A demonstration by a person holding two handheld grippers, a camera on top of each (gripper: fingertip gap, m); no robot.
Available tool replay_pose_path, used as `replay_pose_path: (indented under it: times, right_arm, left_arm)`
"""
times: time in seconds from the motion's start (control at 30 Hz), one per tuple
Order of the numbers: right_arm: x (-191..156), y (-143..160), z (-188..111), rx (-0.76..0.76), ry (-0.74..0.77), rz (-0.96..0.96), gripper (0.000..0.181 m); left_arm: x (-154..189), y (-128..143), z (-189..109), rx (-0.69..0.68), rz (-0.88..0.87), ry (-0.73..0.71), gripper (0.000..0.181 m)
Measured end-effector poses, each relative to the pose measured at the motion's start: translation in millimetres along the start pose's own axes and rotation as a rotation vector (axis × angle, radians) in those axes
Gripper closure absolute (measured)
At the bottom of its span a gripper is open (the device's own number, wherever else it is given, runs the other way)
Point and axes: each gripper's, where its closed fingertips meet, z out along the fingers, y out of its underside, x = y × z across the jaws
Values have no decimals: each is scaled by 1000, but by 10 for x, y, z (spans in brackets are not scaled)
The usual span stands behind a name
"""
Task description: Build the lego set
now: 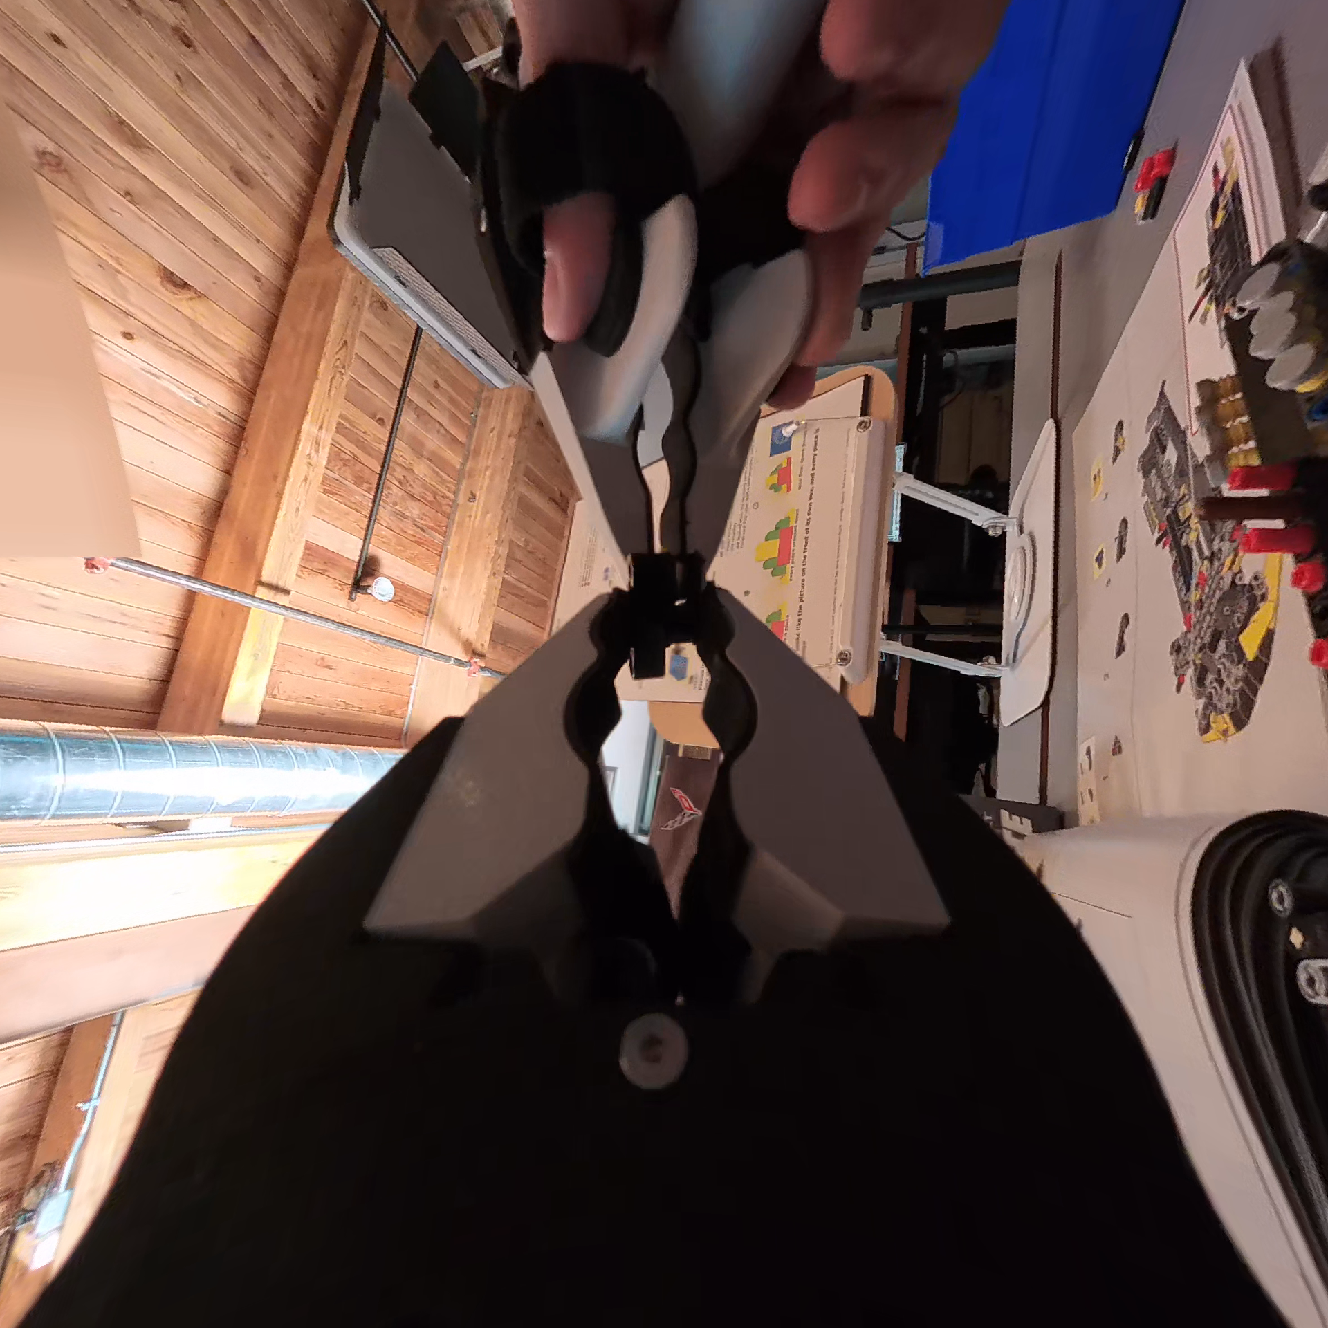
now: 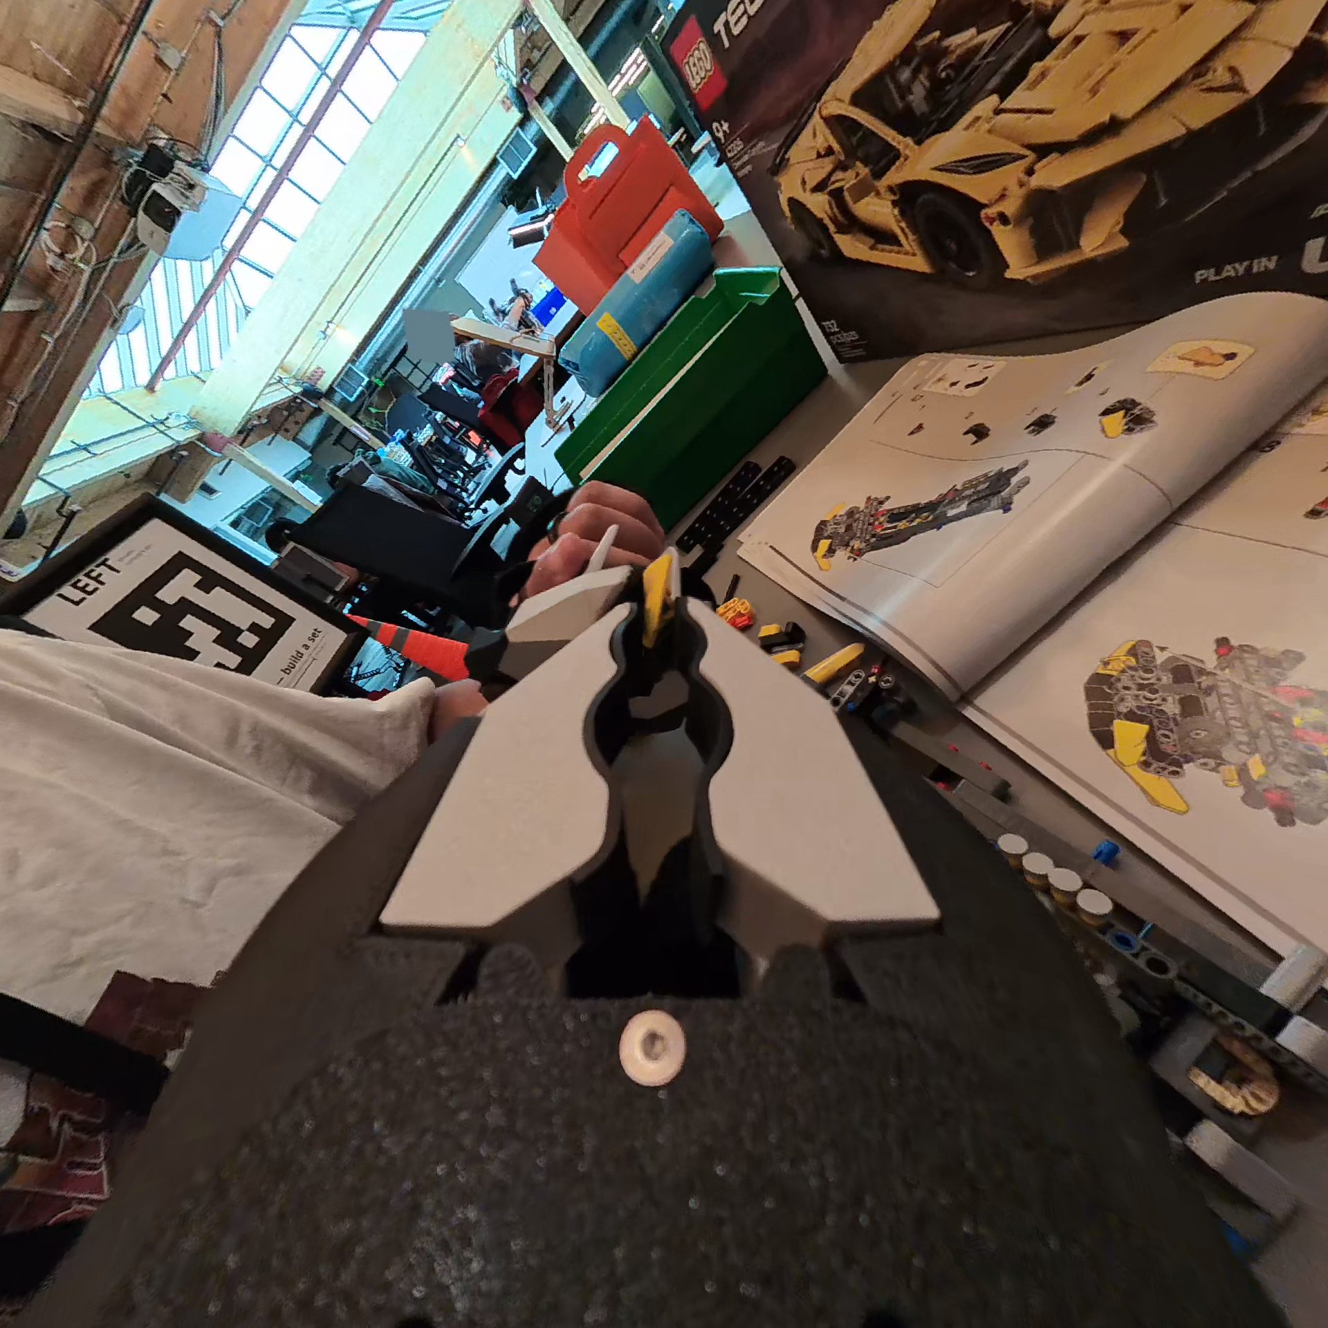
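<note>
Both tongs meet tip to tip above the surface point(image 2: 848, 388) to mate parts: the left tongs point(image 1: 657, 611) clamp a small black plastic connector point(image 1: 650, 639), the right tongs point(image 2: 657, 611) pinch a yellow curved brick point(image 2: 657, 593); the open instruction booklet point(image 2: 1006, 503) lies alongside for reference.

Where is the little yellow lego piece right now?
In the right wrist view, the yellow lego piece is pinched at the tips of the right hand-held gripper, held up left of the open instruction booklet.
</note>
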Motion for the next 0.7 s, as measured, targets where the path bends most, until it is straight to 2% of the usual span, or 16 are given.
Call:
replay_pose_path:
  times: [0.23, 0.4, 0.53, 0.63, 0.7]
  right_arm:
    - [81, 16, 18, -10, 103, -57, 174]
    - [81, 40, 59, -12, 114, -43, 174]
    - [119, -53, 89, 111, 154, 28, 176]
    - [187, -99, 77, 171, 247, -15, 176]
    - [188, -134, 61, 218, 247, 3, 176]
  left_arm:
    - [64, 60, 19, -48, -22, 33, 165]
    - [86, 104, 25, -78, -11, 48, 165]
    - [102, 196, 66, -165, -8, 47, 165]
    - [148, 242, 112, -242, 3, 42, 166]
    - [141, 253, 142, -271, -19, 34, 169]
